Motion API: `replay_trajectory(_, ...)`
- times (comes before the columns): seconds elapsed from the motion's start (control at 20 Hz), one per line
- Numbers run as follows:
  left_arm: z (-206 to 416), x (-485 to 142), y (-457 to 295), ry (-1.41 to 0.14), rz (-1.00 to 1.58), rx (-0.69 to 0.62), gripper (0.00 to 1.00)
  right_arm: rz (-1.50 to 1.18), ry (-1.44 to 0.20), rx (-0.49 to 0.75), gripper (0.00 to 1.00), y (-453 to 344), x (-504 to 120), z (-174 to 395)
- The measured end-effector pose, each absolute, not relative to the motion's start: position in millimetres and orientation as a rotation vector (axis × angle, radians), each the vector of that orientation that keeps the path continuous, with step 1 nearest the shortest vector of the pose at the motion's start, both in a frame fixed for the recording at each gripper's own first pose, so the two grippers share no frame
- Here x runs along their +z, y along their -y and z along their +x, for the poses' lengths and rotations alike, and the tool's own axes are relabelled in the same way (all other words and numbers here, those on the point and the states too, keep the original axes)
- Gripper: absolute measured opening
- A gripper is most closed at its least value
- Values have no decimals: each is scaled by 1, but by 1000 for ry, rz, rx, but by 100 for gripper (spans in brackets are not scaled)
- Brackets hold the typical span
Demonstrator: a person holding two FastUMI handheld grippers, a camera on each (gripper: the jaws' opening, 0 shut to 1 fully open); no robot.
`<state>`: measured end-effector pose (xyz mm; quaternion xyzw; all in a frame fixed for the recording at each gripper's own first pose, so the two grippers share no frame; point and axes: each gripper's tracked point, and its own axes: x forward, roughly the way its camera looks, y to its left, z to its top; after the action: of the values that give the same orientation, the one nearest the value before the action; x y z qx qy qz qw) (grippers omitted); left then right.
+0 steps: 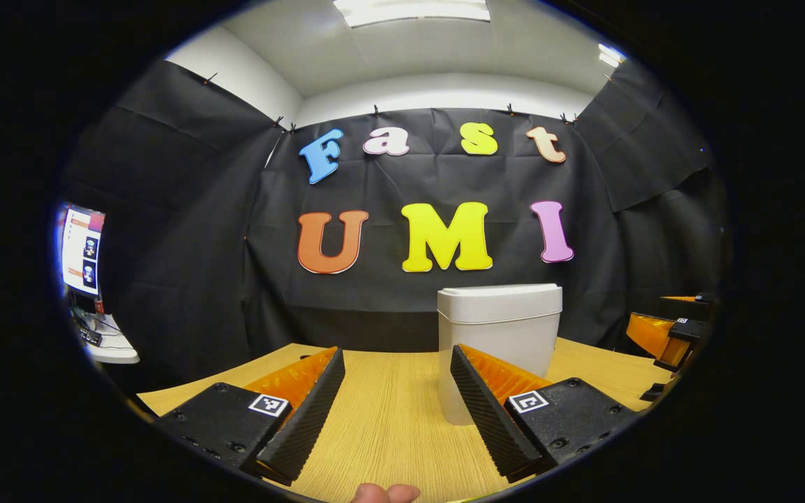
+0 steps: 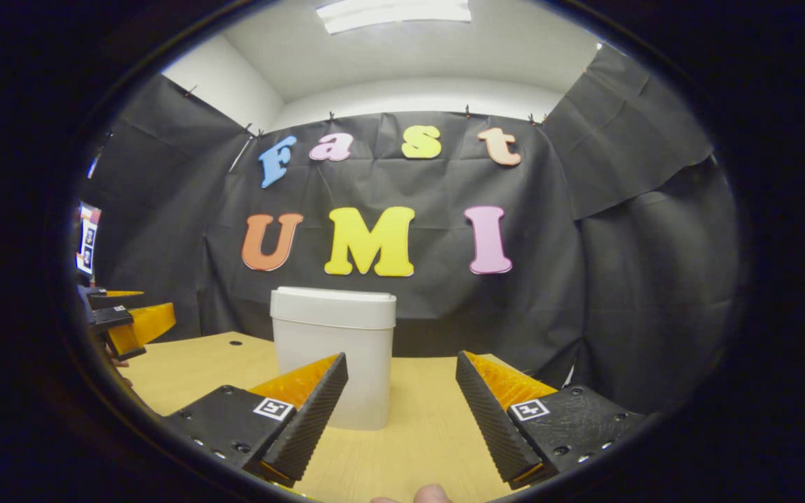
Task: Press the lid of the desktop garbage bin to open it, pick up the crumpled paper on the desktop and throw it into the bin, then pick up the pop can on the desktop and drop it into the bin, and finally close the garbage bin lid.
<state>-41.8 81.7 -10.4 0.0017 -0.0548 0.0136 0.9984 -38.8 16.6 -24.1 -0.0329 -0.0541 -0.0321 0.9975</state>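
Observation:
A white desktop garbage bin (image 1: 499,335) stands upright on the wooden table (image 1: 388,419) with its lid (image 1: 500,302) shut. In the left gripper view it is ahead and a little right of my left gripper (image 1: 397,360), which is open with nothing between its fingers. In the right gripper view the bin (image 2: 332,349) stands ahead and to the left of my right gripper (image 2: 401,363), also open and holding nothing. The right gripper (image 1: 675,335) appears at the far right of the left gripper view, and the left gripper (image 2: 126,321) at the far left of the right gripper view.
Black cloth walls close the booth behind and beside the table. A monitor (image 1: 82,250) on a small white stand sits off to the left. A small hole (image 2: 235,343) marks the tabletop left of the bin. A fingertip (image 1: 383,493) pokes in at the bottom edge.

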Motion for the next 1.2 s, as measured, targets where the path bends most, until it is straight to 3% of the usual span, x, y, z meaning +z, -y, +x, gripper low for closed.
replay_trajectory(1.2, -42, -10, -91, 95, -15, 44, 98, -43, 110, -22, 97, -32, -28, -39)
